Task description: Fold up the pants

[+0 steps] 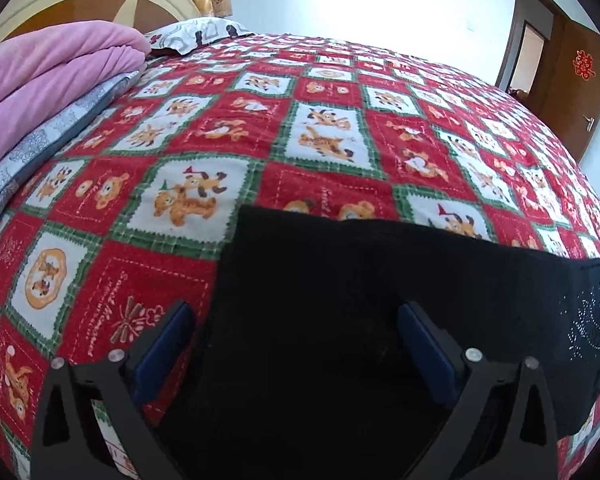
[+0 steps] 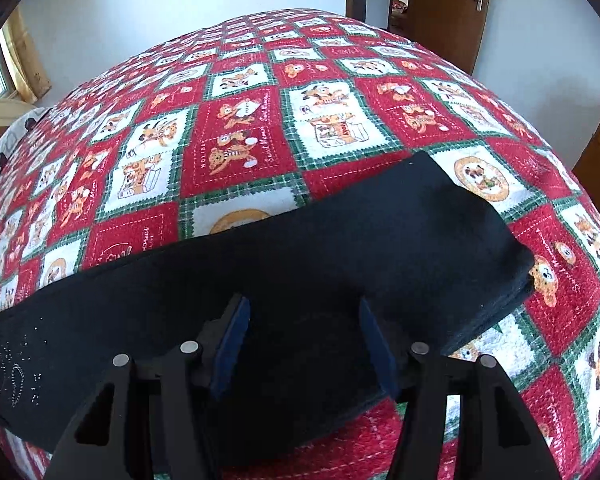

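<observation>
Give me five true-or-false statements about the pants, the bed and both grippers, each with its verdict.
1. The black pants lie on a red patchwork bedspread. True.
2. The left gripper is clamped on the fabric. False: its jaws stand wide apart, gripping nothing.
3. A pink blanket sits folded near the headboard. True.
4. The right gripper holds a pillow. False: it is open above the pants.
5. The pants are white. False: they are black, with a rhinestone design.

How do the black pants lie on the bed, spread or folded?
Folded: the black pants lie as one long flat band on the bedspread, with stacked layers showing at the right end.
</observation>
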Tool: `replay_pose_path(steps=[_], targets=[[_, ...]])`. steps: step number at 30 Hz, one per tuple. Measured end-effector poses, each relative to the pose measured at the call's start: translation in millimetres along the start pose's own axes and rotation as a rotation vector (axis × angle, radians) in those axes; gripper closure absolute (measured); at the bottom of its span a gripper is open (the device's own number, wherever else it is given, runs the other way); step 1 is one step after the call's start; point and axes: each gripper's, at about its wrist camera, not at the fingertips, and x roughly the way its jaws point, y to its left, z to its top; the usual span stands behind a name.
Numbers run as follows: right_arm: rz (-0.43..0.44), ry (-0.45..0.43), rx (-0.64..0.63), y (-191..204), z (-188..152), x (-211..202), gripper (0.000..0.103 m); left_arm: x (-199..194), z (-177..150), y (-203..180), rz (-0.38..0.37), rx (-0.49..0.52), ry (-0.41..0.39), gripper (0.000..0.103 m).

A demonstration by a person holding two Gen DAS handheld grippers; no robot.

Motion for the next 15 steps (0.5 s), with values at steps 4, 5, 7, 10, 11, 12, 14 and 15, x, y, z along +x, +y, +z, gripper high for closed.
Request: replay_pose_path(steps=[4,5,7,10,11,12,14,15], targets=[[0.002,-0.034,0.017,-9.6,2.0,-15.4,0.044,-6.4,3.2,5.2,0.031,0.029,-0.019,0.000],[-0.011,-0.048,0.034,-17.4,2.9,-21.0,0.044,-7.5,3.9,9.2,0.043,0.028,-0.026,0.000],[-0.018,-0.074,0.099,-41.9,4.5,-31.3,0.044,-7.2,4.2,17.9,0.029,0.013,-0.023,0.000],[-0.060,-0.080,0.195,-83.5,4.6,-40.4,0.044,-1.2,1.2,23.8,0.015,0.000,-0.010,0.000],[-0.068,-0.081,0.221,-94.2,3.2,-42.4,0.044,-0.1,0.5,25.7,0.006,-0.016,-0.015,0.000],[-0.071,-0.079,0.253,-105.8,2.0,-43.5,0.044,0.0,0.9,25.7,0.005,-0.019,-0.017,0.000],[-0.066,-0.073,0.334,-130.8,-3.6,-44.4,0.044,1.0,2.1,25.6,0.004,-0.019,-0.015,0.000],[-0.046,-0.069,0.369,-140.1,-6.7,-43.3,0.044,0.7,2.6,25.9,0.000,-0.021,-0.016,0.000]])
